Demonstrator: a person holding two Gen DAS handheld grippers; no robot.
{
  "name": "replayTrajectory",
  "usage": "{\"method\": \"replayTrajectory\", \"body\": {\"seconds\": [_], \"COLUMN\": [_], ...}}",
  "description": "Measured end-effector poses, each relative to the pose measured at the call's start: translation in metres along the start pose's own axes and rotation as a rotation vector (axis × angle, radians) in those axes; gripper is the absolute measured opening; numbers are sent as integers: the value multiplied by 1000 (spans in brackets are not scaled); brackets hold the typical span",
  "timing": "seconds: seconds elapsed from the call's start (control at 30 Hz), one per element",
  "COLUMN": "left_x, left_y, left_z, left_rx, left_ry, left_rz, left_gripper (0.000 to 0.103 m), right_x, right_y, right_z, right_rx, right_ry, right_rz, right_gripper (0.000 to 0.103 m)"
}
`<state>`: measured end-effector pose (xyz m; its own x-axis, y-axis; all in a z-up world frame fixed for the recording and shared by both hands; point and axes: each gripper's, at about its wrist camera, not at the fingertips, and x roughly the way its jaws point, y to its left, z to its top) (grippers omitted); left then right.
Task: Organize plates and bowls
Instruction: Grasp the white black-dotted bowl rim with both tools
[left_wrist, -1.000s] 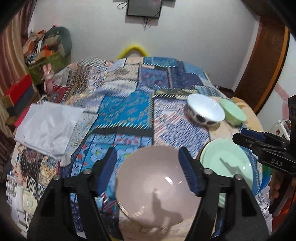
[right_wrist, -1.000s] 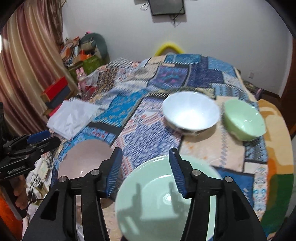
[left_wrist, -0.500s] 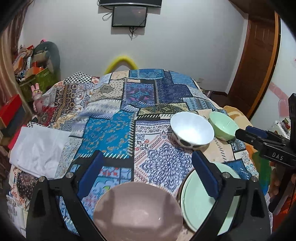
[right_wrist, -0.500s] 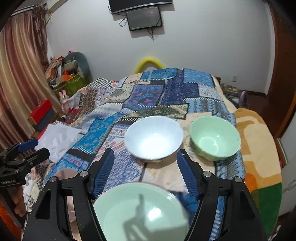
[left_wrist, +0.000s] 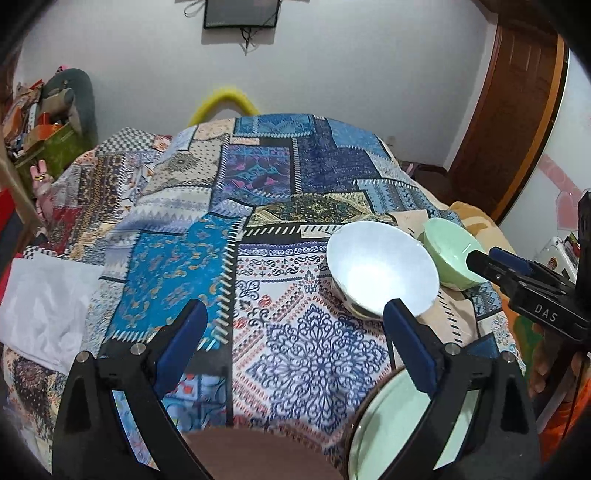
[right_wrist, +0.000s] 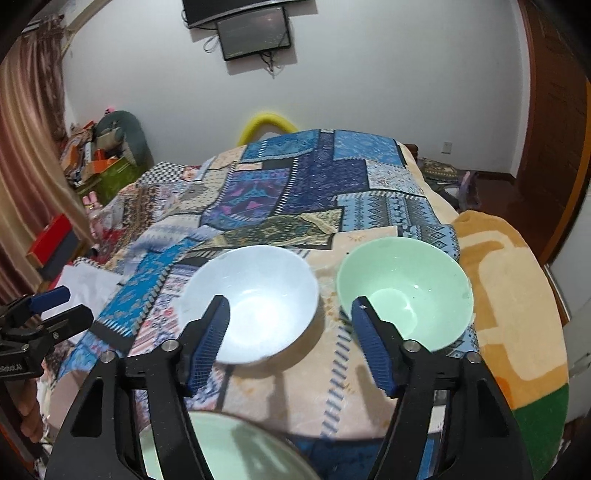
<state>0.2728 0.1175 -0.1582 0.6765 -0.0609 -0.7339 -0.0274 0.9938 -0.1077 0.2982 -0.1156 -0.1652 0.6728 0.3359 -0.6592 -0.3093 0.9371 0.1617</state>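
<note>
Blue-padded fingers (left_wrist: 181, 343) of the left gripper (left_wrist: 295, 339) are spread wide over the patchwork quilt (left_wrist: 258, 206), gripping nothing; the right gripper (right_wrist: 290, 332) is likewise spread and unladen. A round white bowl (right_wrist: 255, 306) and a pale green bowl (right_wrist: 406, 295) sit side by side (apart, not touching) ahead of the right gripper. Nearest the cameras lie a brown-pink plate (left_wrist: 266, 456) and a pale green plate (left_wrist: 391, 432).
</note>
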Motion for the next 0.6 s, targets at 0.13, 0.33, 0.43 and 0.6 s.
{"method": "replayTrajectory", "body": {"seconds": [0.13, 0.33, 0.43, 0.6], "left_x": [23, 56, 73, 97], "left_y": [-4, -10, -13, -16], "left_z": [8, 18, 22, 25], "left_rx": [17, 27, 32, 33], "left_ry": [13, 47, 72, 135], "left_rz": [-11, -36, -51, -69], "left_gripper": [97, 97, 88, 70], "right_x": [19, 41, 49, 59], "right_y": [-4, -5, -8, -12], "right_z": [1, -3, -5, -7], "right_rx": [-3, -19, -15, -1], "right_ry": [36, 94, 118, 155], "right_rz": [-1, 3, 18, 35], "right_gripper": [46, 34, 29, 26]}}
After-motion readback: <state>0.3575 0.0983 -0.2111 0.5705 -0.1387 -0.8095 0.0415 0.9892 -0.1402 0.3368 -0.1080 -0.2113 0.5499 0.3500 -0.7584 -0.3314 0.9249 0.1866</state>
